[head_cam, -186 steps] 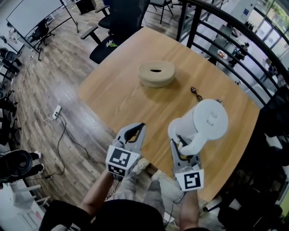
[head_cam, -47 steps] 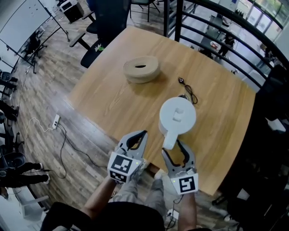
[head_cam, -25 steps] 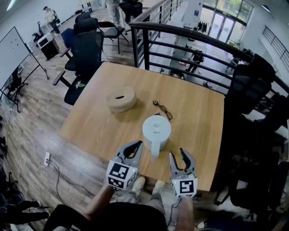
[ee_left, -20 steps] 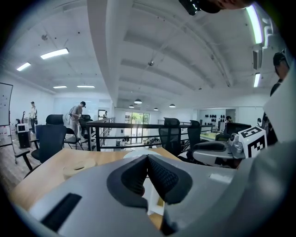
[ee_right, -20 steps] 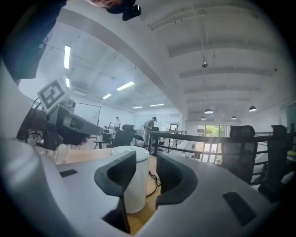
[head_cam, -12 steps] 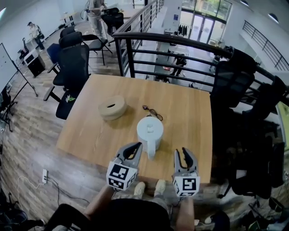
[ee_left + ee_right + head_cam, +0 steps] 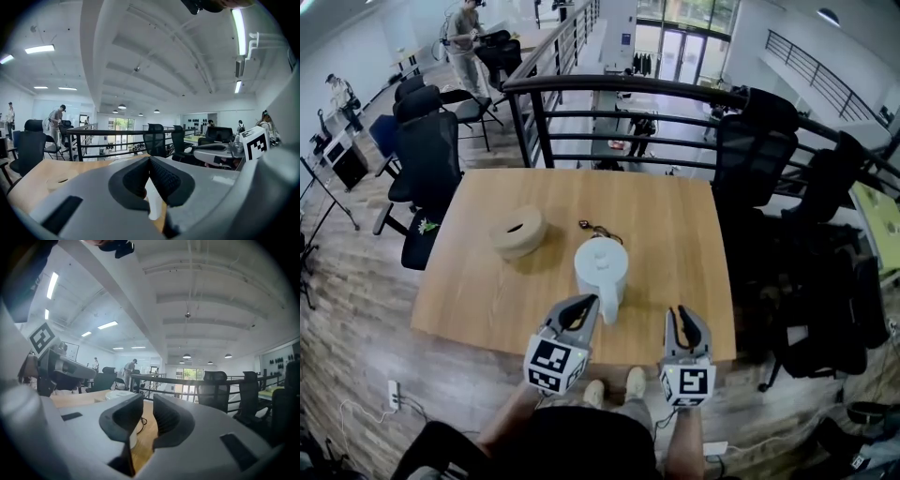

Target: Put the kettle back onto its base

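Note:
The white kettle [image 7: 601, 265] stands upright on the wooden table [image 7: 469, 281], its handle toward me and a dark cord [image 7: 598, 230] behind it. Its base is hidden beneath it. My left gripper [image 7: 582, 307] is shut and empty, just left of the handle at the table's near edge. In the left gripper view [image 7: 149, 160] the pads meet, with the kettle [image 7: 152, 201] showing white beyond them. My right gripper [image 7: 686, 318] hangs apart to the right. Its jaws are closing with a narrow empty gap [image 7: 147, 404], and the kettle [image 7: 118, 395] lies ahead to the left.
A tan round object [image 7: 517, 232] with a slot on top lies on the table's left part. A black railing [image 7: 609, 89] runs past the far edge. Black office chairs stand at the left [image 7: 427, 150] and right [image 7: 750, 141].
Both grippers have drawn back and up from the kettle toward the near table edge. The right jaws have narrowed. The kettle stays standing by itself, and the view takes in more of the room.

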`<state>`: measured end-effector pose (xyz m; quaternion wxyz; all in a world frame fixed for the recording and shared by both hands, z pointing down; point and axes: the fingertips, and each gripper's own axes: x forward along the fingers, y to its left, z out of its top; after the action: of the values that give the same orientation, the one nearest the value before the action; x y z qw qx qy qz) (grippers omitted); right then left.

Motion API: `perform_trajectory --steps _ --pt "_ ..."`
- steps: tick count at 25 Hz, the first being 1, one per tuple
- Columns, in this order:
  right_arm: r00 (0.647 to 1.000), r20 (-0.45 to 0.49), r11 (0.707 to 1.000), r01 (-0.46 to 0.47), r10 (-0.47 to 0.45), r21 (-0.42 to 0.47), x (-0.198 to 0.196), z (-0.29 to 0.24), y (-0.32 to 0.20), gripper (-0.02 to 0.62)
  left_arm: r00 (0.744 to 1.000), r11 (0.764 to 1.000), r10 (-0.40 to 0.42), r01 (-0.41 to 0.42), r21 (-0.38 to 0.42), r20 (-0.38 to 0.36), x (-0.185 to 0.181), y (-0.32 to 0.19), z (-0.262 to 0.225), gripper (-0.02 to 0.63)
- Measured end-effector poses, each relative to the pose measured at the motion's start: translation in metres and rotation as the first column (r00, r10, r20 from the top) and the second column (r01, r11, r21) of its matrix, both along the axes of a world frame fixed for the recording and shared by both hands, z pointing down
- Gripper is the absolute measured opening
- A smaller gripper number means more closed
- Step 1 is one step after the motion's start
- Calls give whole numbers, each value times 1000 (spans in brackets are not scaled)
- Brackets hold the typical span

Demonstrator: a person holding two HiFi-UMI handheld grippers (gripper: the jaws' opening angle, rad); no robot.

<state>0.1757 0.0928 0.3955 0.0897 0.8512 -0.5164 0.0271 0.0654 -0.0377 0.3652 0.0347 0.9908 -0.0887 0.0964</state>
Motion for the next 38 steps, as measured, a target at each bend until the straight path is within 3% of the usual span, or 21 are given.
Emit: perform_trajectory --steps 10,14,38 --pt "996 20 997 -81 81 -8 -11 7 13 29 997 997 71 -71 -5 -5 0 10 7 0" --pt "998 -4 997 -70 70 37 -14 3 12 14 997 997 82 -82 -11 -6 0 12 7 0" --pt "997 6 997 -73 73 -17 -23 5 21 -3 997 997 76 -76 -7 -3 -5 24 9 0"
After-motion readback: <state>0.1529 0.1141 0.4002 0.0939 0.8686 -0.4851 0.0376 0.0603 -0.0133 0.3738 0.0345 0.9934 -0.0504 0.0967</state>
